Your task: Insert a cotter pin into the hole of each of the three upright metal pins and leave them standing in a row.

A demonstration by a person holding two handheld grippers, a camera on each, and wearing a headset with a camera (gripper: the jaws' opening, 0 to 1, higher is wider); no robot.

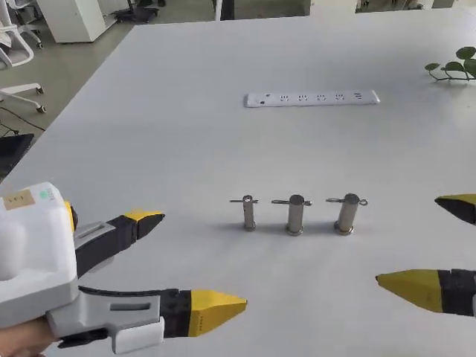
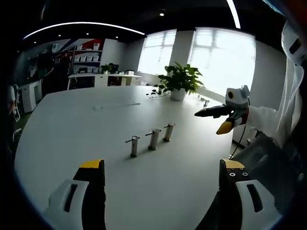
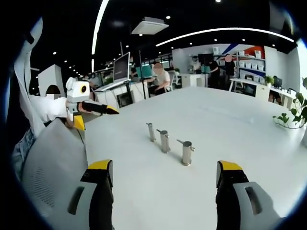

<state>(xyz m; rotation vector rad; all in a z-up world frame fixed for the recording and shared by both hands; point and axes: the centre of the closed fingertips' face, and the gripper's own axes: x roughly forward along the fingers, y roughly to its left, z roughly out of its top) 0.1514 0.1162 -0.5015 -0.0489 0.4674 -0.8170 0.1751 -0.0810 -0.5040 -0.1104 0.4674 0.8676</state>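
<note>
Head view, centre: three metal pins upright in row on bench, cotter pins inserted; left gripper, right gripper in lower corners, fingers apart, empty. Left gripper view, right gripper view: row mid-frame. Risk: careless swing toppling one.

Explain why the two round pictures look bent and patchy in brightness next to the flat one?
Head view: even light, sharp, straight lines, faint shadows at the three pins. Left gripper view: fisheye curves the table, and the windows glare white. Right gripper view: same bending, ceiling light strips arc, room dimmer.
</note>
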